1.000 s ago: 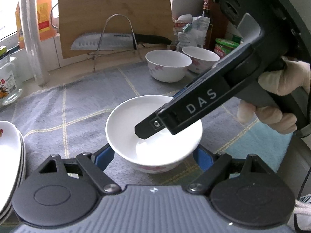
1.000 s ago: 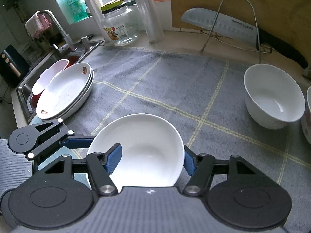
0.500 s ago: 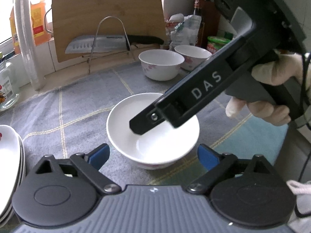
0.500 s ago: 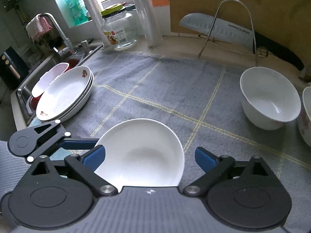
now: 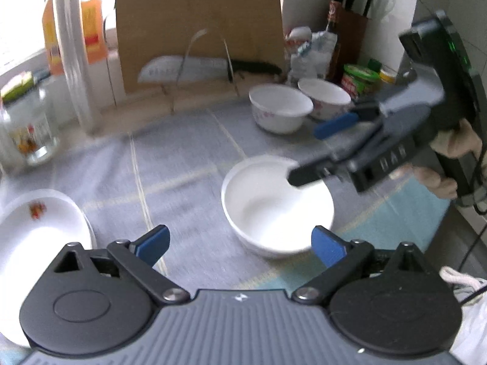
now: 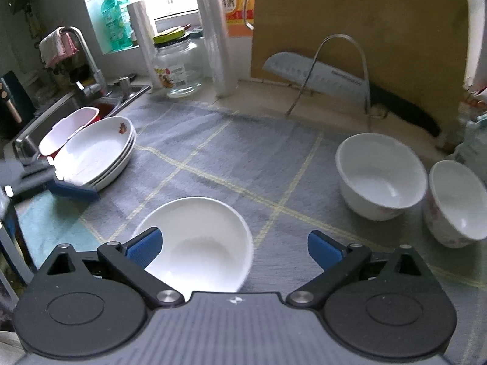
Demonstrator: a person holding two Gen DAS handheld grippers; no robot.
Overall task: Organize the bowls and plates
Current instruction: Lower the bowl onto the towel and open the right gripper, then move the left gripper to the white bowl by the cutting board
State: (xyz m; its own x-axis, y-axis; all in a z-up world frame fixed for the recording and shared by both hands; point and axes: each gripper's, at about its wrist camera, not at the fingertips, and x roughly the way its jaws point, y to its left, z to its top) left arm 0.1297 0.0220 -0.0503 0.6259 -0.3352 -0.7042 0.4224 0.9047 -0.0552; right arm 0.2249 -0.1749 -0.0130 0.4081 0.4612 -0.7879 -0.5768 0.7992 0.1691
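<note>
A white bowl (image 5: 277, 210) (image 6: 194, 243) rests on the grey checked mat (image 6: 243, 152). My left gripper (image 5: 240, 246) hovers just in front of it, jaws opening, pads clear of the bowl. My right gripper (image 6: 234, 249) is above the bowl's near side, jaws also opening; its left pad overlaps the rim without pressing. In the left wrist view the right gripper (image 5: 304, 156) hangs over the bowl's far right rim, held by a gloved hand (image 5: 450, 152). Two more bowls (image 6: 380, 173) (image 6: 456, 200) stand at the right. A plate stack (image 6: 94, 155) (image 5: 36, 234) sits left, the left gripper's blue pad (image 6: 73, 193) beside it.
At the back a wooden cutting board (image 6: 359, 24) leans behind a wire rack with a cleaver (image 6: 316, 73). A glass jar (image 6: 179, 67) and plastic-wrap rolls (image 6: 219, 45) stand by the window. The sink and tap (image 6: 88, 60) are at the far left; bottles and a knife block (image 5: 350, 30) at the right.
Both grippers have opened wide off the white bowl and lifted back from it. The bowl stays on the mat. The right gripper has swung to the bowl's right.
</note>
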